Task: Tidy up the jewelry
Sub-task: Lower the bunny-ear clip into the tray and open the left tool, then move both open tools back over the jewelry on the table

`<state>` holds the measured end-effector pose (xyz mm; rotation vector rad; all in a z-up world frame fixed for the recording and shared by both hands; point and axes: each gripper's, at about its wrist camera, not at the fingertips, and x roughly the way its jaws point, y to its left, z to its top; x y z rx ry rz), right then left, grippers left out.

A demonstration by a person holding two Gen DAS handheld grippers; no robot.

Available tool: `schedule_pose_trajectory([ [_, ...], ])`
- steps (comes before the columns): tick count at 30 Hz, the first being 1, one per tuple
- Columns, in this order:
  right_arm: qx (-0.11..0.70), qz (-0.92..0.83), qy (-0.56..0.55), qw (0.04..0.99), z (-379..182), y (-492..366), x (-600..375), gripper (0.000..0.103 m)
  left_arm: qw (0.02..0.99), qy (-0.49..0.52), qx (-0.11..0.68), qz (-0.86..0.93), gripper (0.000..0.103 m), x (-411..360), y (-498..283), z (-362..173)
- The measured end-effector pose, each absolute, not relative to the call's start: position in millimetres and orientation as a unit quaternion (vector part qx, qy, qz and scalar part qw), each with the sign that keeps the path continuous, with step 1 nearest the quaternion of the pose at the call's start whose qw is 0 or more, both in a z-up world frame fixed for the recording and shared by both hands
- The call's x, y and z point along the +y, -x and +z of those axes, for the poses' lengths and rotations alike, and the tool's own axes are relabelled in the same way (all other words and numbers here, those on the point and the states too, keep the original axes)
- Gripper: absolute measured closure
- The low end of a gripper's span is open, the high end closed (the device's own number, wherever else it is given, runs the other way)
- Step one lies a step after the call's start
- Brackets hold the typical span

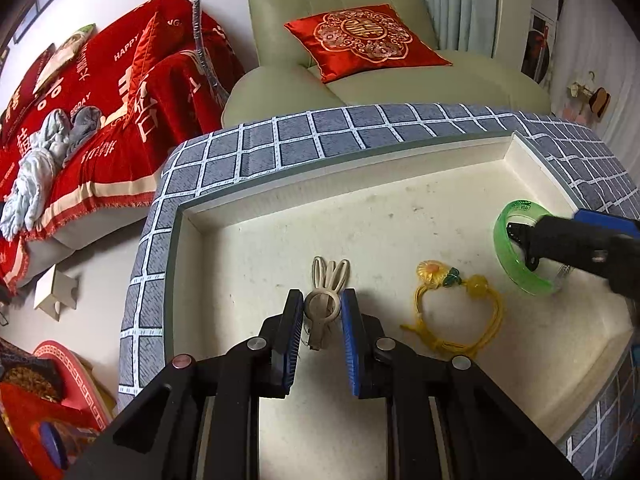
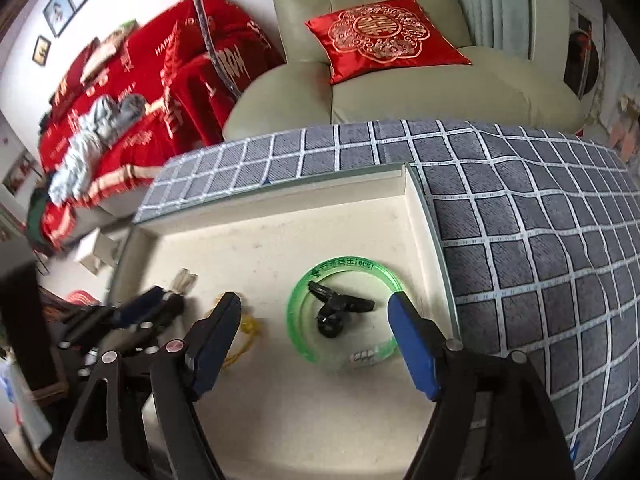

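A beige rabbit-ear hair clip [image 1: 325, 300] lies in a shallow cream tray [image 1: 280, 196]. My left gripper [image 1: 322, 304] has its jaws close on either side of the clip, and whether they touch it I cannot tell. A yellow cord bracelet with flower beads [image 1: 456, 308] lies to its right. A green translucent bangle [image 2: 340, 312] lies near the tray's right wall [image 2: 424, 240], with a black hair clip [image 2: 336, 308] inside it. My right gripper [image 2: 316, 308] is open wide, its fingers on either side of the bangle. It also shows in the left wrist view [image 1: 580, 240].
The tray sits on a table covered with a blue-grey checked cloth [image 2: 520, 216]. Behind stands a pale green armchair [image 1: 360, 72] with a red cushion [image 1: 364, 40]. A sofa under a red throw [image 1: 100, 120] is at the left.
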<state>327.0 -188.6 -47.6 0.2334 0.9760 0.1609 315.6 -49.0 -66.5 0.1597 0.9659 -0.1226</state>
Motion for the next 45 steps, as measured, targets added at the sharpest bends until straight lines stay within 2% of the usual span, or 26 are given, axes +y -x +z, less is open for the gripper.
schedule_pose_trajectory([
  [10,0.438,0.086,-0.162,0.88,-20.9,-278.2,-204.1,0.024,0.88,-0.064,0.467,-0.054,0.067,-47.1,-315.7,-66.2],
  [21,0.438,0.092,-0.181,0.876,-19.3,-245.5,-212.5,0.024,0.888,-0.057,0.455,-0.04,0.067,-40.0,-313.1,-62.6],
  [22,0.439,0.092,-0.181,0.875,-19.5,-243.3,-212.4,0.024,0.888,-0.055,0.454,-0.04,0.053,-38.8,-312.5,-61.9],
  [23,0.439,0.092,-0.181,0.875,-19.4,-241.3,-212.3,0.024,0.889,-0.053,0.454,-0.04,0.032,-37.5,-311.7,-61.0],
  [24,0.439,0.092,-0.178,0.876,-19.1,-239.3,-211.5,0.024,0.89,-0.049,0.451,-0.037,0.0,-35.0,-310.5,-59.2],
  [26,0.439,0.091,-0.167,0.878,-18.6,-236.5,-208.7,0.024,0.905,-0.044,0.421,-0.024,0.0,-32.2,-303.6,-49.9],
  [31,0.437,0.087,-0.147,0.883,-14.6,-230.0,-202.1,0.023,0.908,-0.047,0.415,-0.034,0.0,-33.4,-296.0,-38.5],
  [34,0.426,0.081,-0.129,0.892,-8.1,-223.5,-196.8,0.013,0.912,-0.05,0.406,-0.037,0.0,-33.5,-286.3,-31.2],
  [36,0.417,0.082,-0.121,0.897,-3.6,-218.1,-194.3,0.0,0.914,-0.055,0.399,-0.039,0.0,-34.1,-276.0,-26.1],
  [41,0.389,0.092,-0.127,0.908,7.8,-197.2,-194.8,0.0,0.918,-0.05,0.39,-0.053,0.0,-28.7,-248.3,-14.1],
  [45,0.41,0.098,-0.126,0.898,7.5,-183.5,-195.8,0.0,0.917,-0.037,0.391,-0.071,0.0,-20.0,-221.8,-8.4],
])
